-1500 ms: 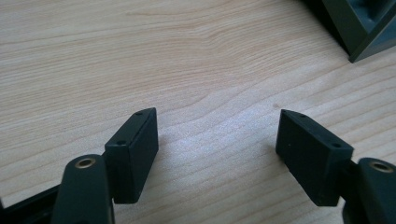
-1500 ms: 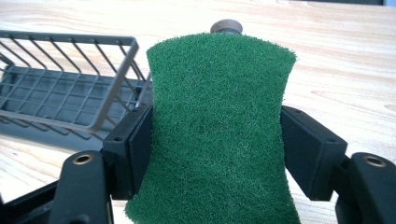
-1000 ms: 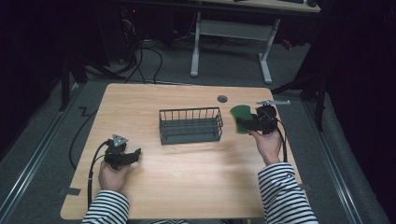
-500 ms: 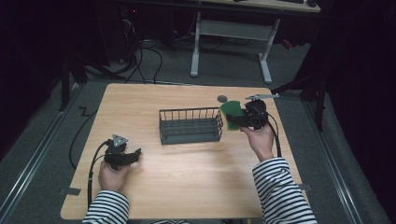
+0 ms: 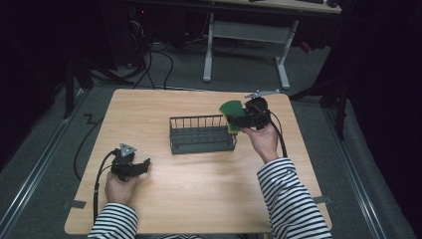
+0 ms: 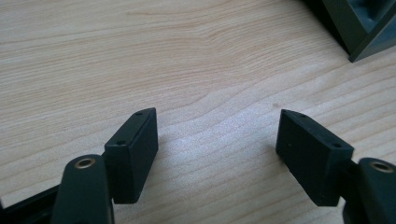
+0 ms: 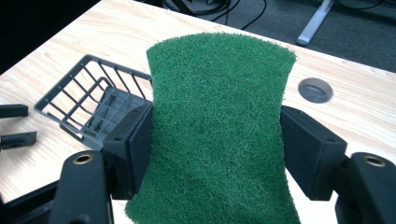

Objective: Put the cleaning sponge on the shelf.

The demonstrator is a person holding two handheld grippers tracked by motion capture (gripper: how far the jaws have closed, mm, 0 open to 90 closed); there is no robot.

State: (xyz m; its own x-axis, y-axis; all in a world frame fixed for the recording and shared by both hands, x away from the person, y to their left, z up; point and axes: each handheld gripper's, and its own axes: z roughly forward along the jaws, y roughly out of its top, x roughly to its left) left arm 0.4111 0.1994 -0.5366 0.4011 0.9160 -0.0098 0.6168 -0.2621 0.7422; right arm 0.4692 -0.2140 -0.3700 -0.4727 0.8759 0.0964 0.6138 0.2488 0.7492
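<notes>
1. Done: the right tool (image 5: 242, 121) grips the sponge (image 7: 219, 135), pinched at its waist.
2. Left: the rack (image 5: 201, 134) lies just beyond and below, empty.
3. The left tool (image 6: 217, 151) rests open on the worktop (image 5: 199, 199).

Light wooden table (image 5: 199, 199) on grey carpet, round cable hole (image 7: 315, 90) near the far edge. Dark wire basket (image 5: 201, 134) standing around the middle. Left gripper (image 5: 130, 167) resting near the front left corner.
</notes>
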